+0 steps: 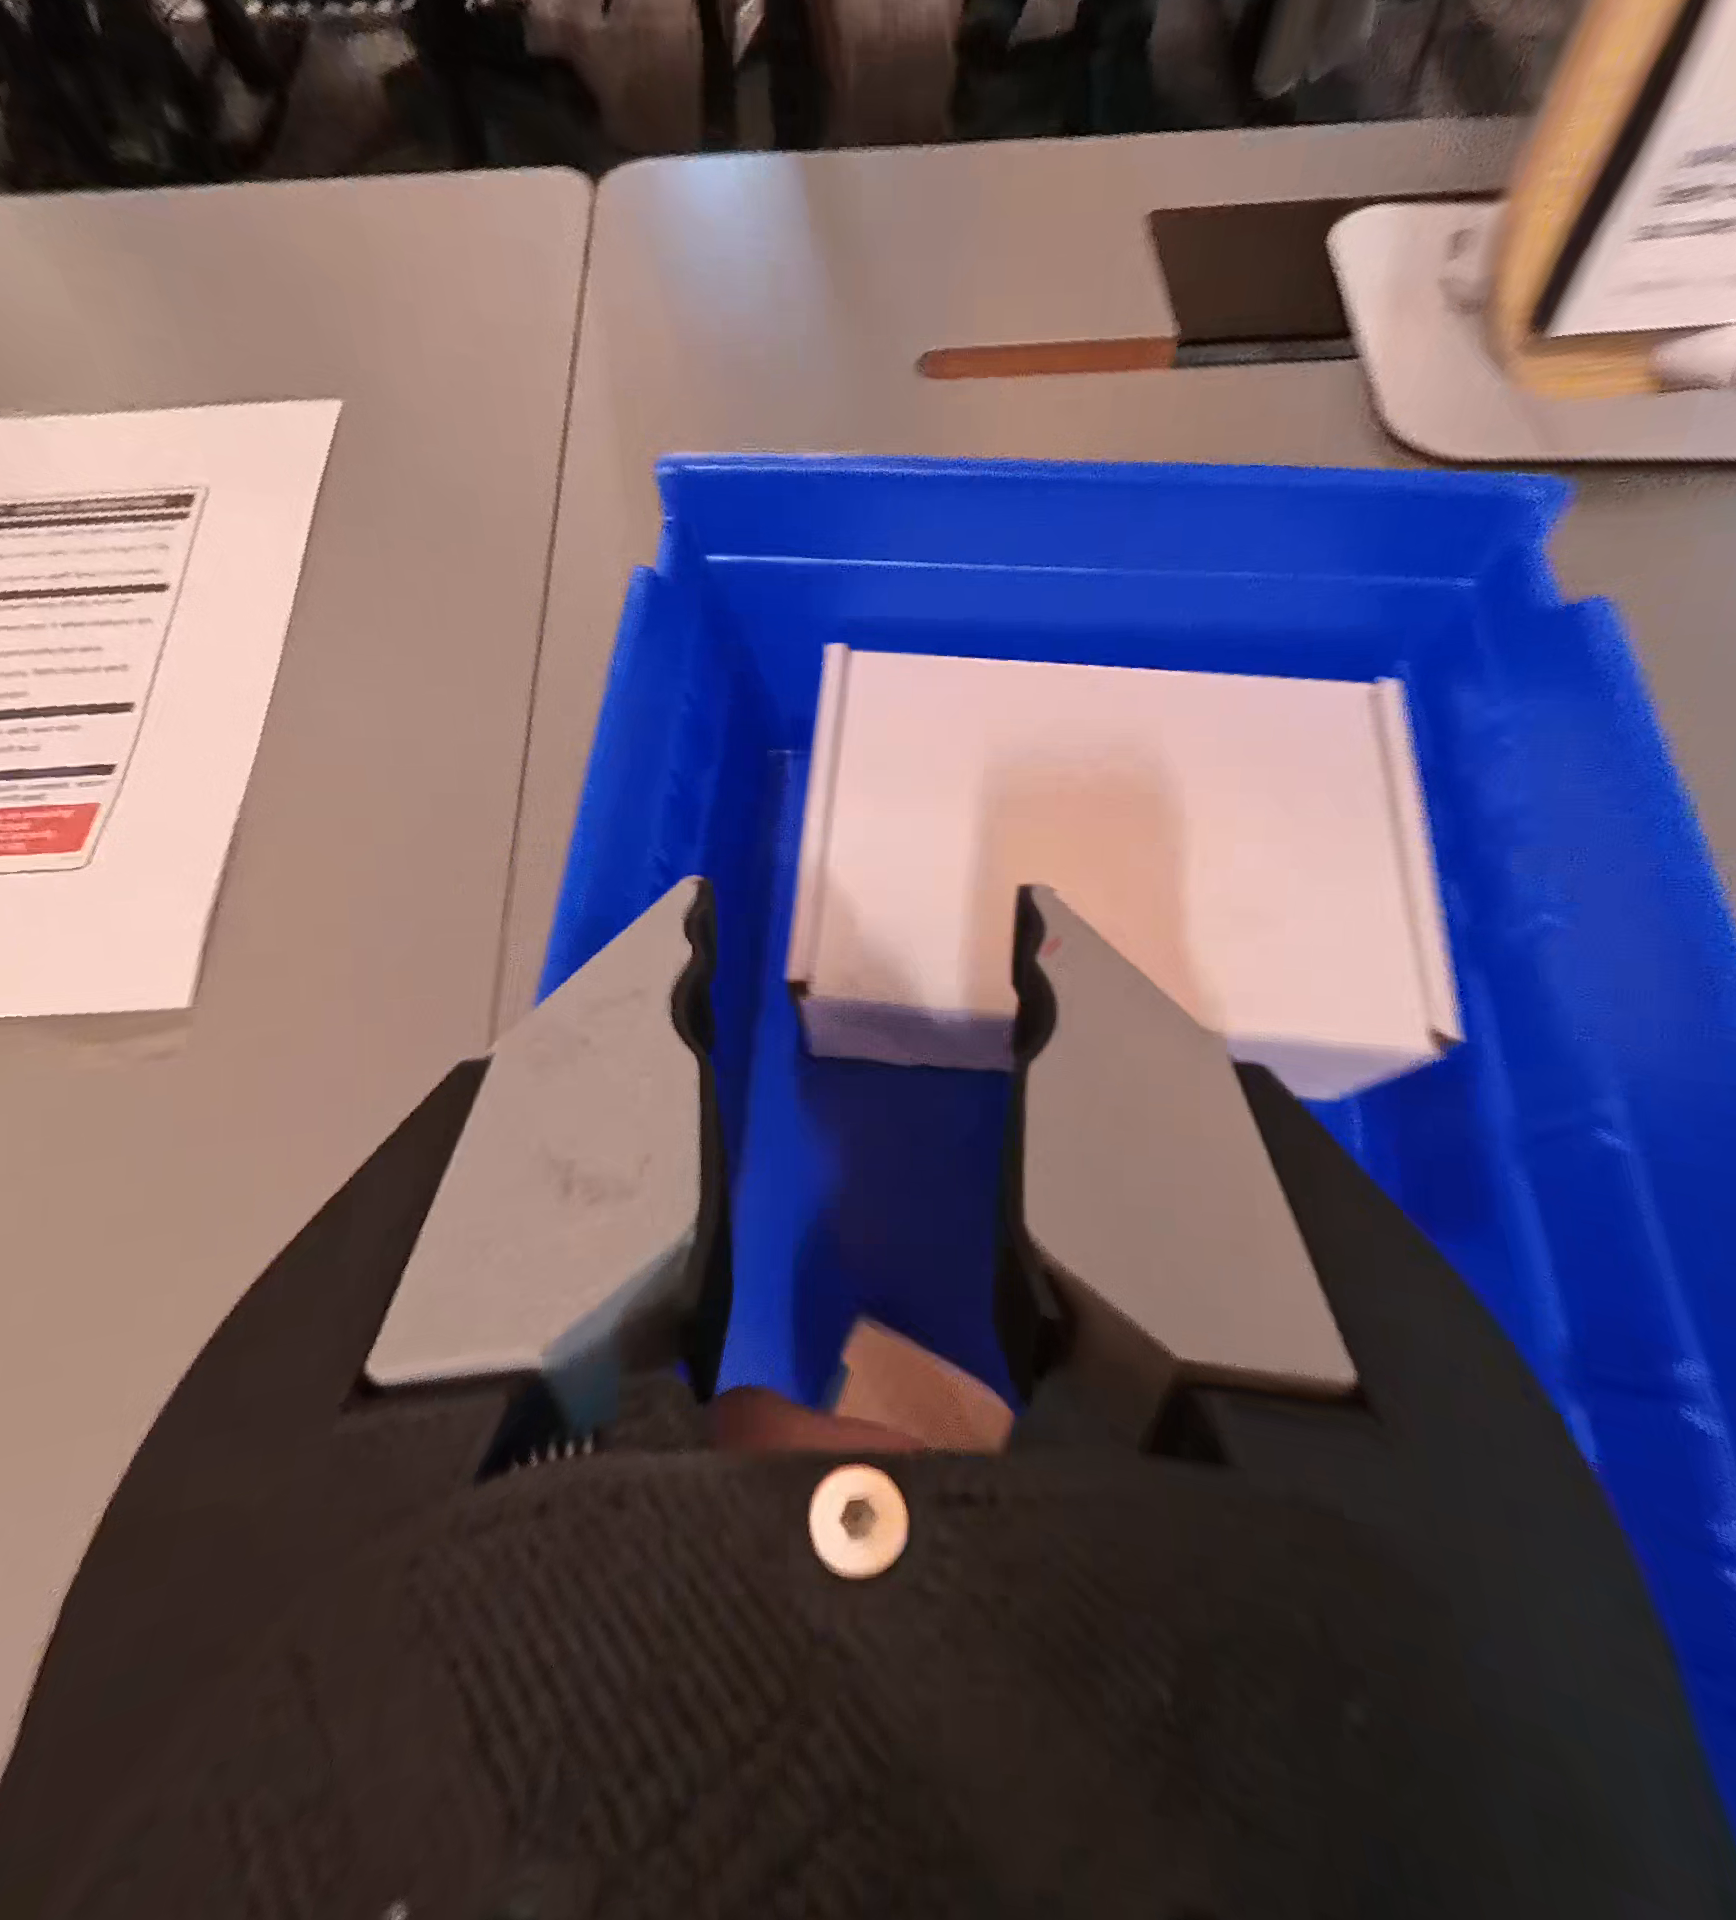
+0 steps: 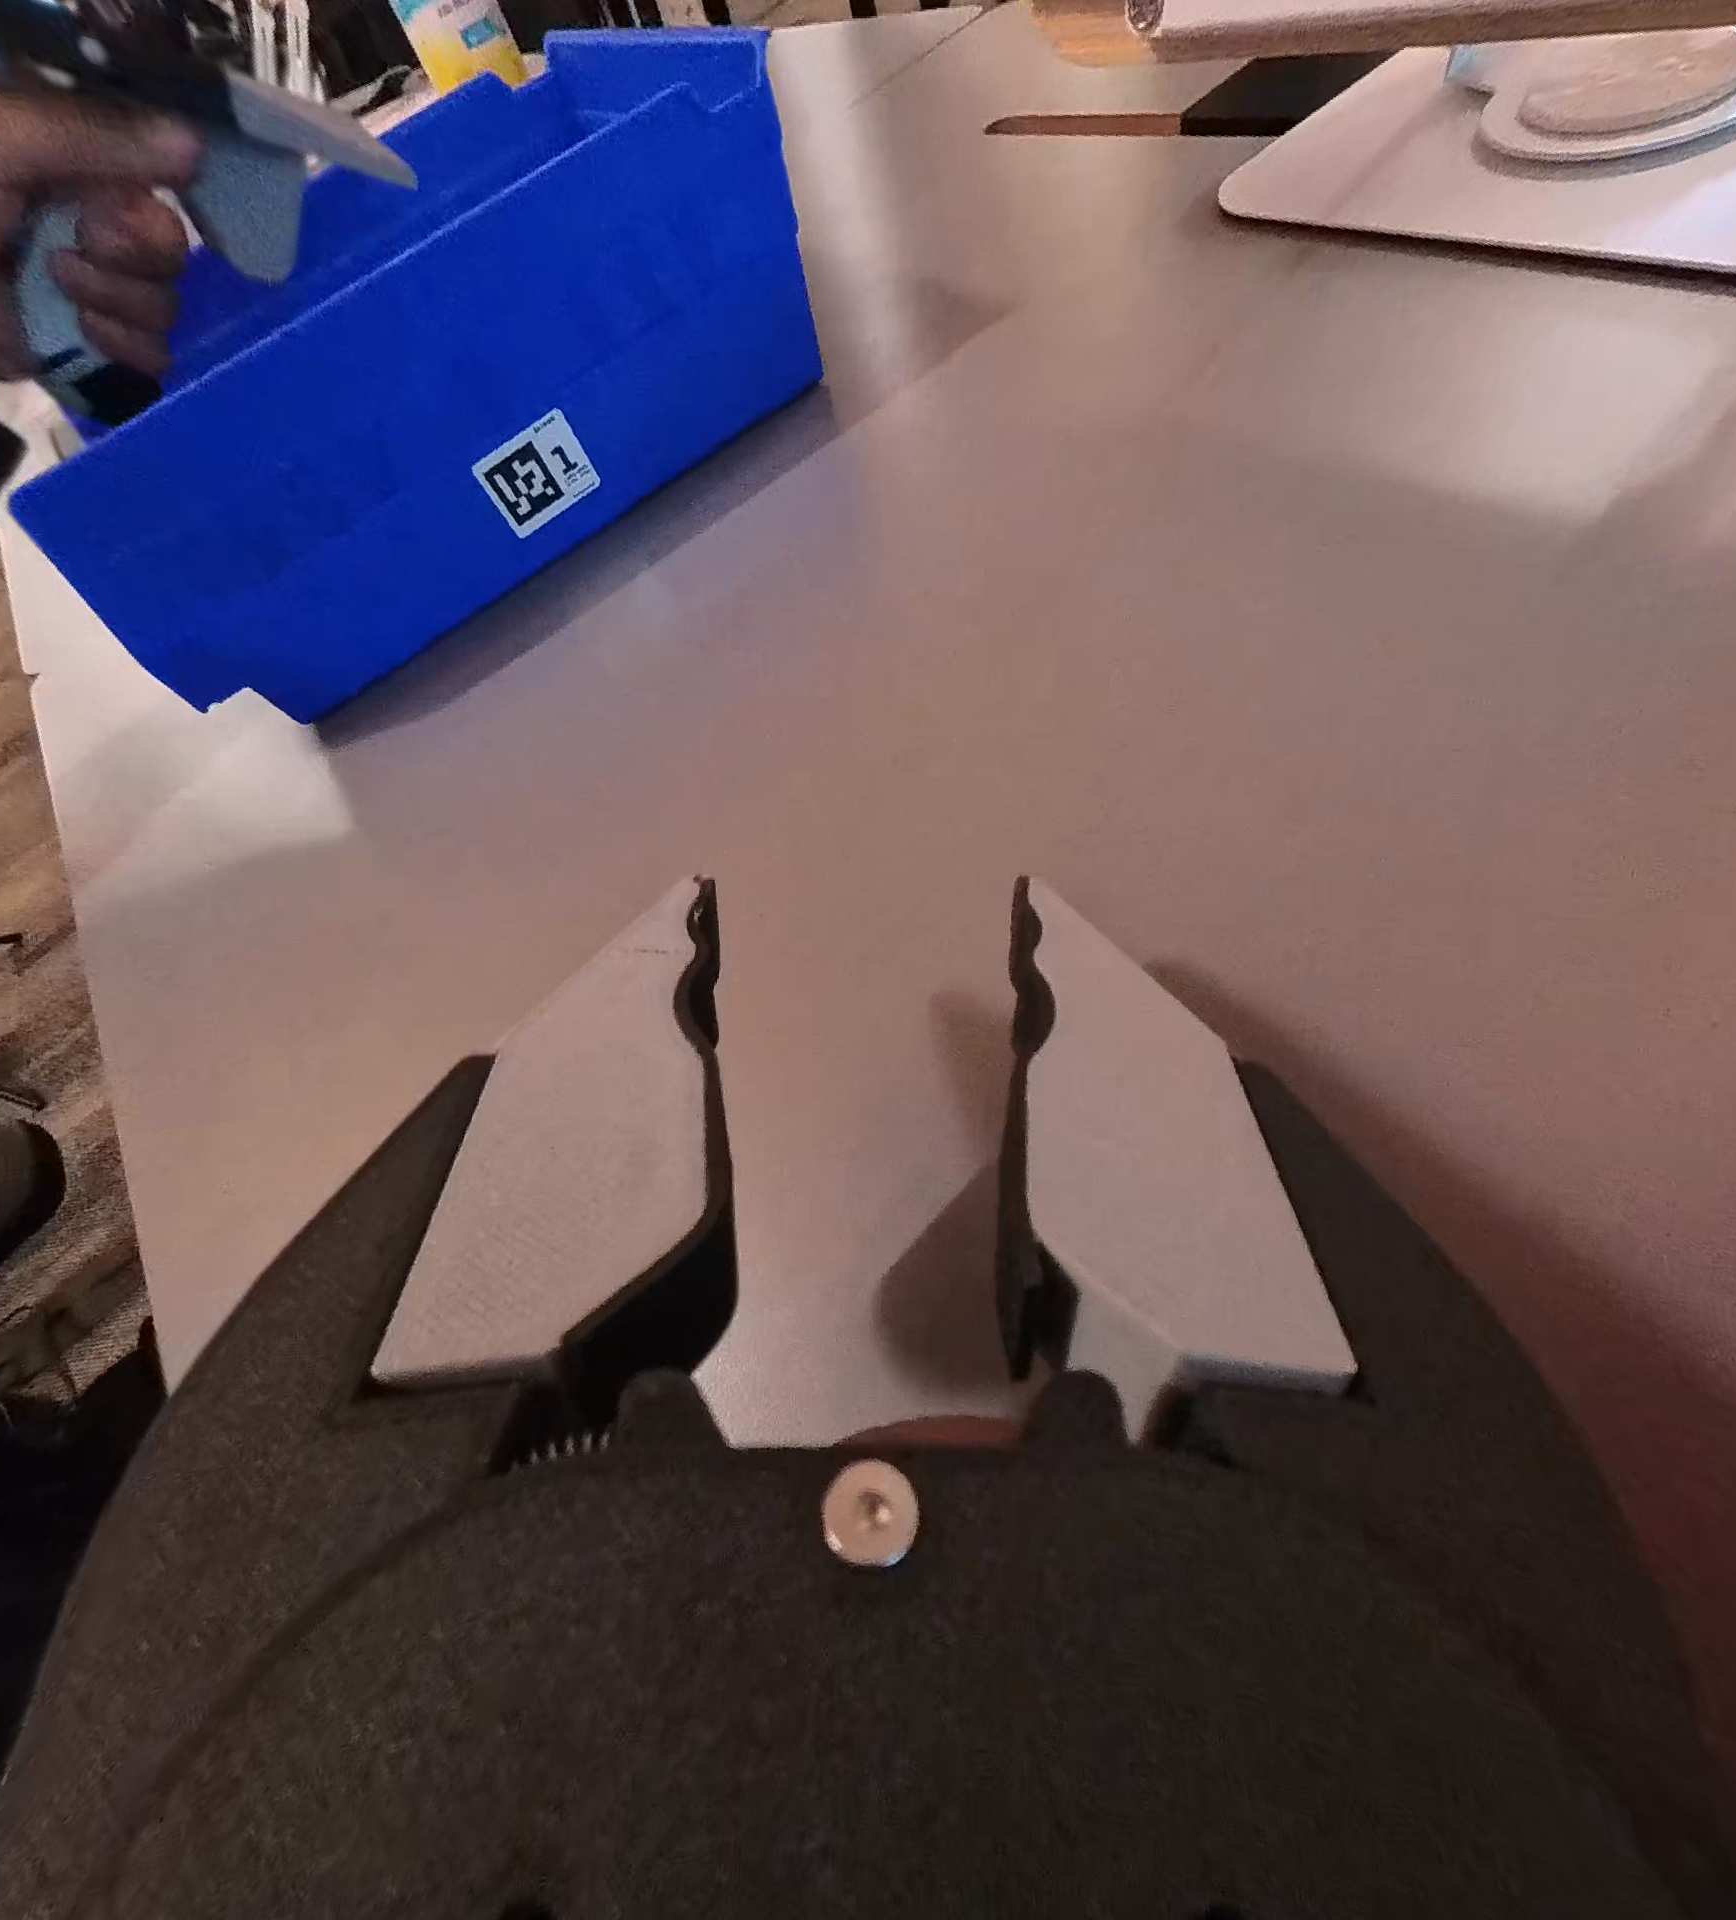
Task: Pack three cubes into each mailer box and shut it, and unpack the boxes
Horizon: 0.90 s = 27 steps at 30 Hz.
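Left gripper (image 1: 859,935), jaws apart and empty over the blue bin (image 1: 1622,831), should straddle the closed mailer box (image 1: 1155,831) squarely; right gripper (image 2: 864,935) idles likewise.

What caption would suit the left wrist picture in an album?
Open left tool poised over a closed white mailer box inside a blue bin.

Mailer box (image 1: 1113,831) in the bin (image 1: 1103,509); paper sheet (image 1: 64,707) left of bin.

Code sticker (image 2: 537,473) on blue bin (image 2: 344,520); printed sheet (image 1: 64,707) blurred.
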Each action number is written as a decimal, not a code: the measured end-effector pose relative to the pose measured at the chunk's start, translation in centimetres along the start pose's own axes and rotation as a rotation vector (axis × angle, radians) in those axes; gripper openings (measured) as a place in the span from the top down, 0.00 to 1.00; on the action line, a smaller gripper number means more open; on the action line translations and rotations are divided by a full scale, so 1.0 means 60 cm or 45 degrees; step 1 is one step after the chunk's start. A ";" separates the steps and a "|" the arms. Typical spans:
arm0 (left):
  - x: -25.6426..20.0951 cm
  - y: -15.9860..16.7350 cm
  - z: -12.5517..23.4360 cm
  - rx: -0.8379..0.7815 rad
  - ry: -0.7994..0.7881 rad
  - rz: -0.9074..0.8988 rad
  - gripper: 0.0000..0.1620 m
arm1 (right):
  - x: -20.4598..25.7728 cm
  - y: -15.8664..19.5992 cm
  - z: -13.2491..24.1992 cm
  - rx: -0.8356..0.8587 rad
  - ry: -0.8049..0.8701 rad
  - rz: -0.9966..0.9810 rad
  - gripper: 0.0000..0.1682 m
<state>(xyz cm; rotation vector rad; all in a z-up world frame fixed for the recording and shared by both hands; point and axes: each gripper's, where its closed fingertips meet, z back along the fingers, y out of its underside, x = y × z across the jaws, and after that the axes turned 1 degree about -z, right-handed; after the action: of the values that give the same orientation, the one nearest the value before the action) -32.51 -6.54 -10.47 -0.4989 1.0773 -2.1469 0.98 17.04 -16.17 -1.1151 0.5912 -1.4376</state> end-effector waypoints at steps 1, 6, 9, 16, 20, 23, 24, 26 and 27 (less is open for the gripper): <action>0.014 -0.001 -0.013 0.028 -0.048 -0.007 0.68 | 0.001 0.002 -0.001 0.010 0.000 0.008 0.68; 0.033 0.020 -0.072 0.218 -0.154 -0.112 0.78 | 0.001 0.001 -0.001 0.006 -0.008 0.001 0.69; 0.032 0.020 -0.087 0.238 -0.170 -0.140 0.81 | 0.003 0.001 -0.001 0.004 -0.008 0.009 0.69; 0.019 0.025 -0.091 0.221 -0.016 0.018 0.95 | 0.010 0.003 -0.002 0.014 -0.025 0.030 0.70; 0.039 0.029 -0.083 0.253 -0.068 0.007 0.87 | 0.012 0.002 0.000 0.005 -0.035 0.027 0.70; 0.048 0.033 -0.077 0.257 -0.130 -0.037 0.88 | 0.014 0.003 0.000 0.005 -0.043 0.027 0.70; 0.047 0.034 -0.076 0.255 -0.130 -0.033 0.89 | 0.015 0.003 0.000 0.007 -0.045 0.027 0.70; 0.039 0.037 -0.074 0.267 -0.092 0.001 0.94 | 0.016 0.004 0.000 0.009 -0.049 0.028 0.71; 0.037 0.038 -0.073 0.275 -0.081 0.011 0.95 | 0.017 0.004 0.000 0.009 -0.051 0.028 0.71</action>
<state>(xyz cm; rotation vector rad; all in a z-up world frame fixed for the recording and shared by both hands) -35.75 -6.72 -14.79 -0.4567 0.7996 -2.1929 1.22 16.06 -16.08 -1.1258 0.5681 -1.3946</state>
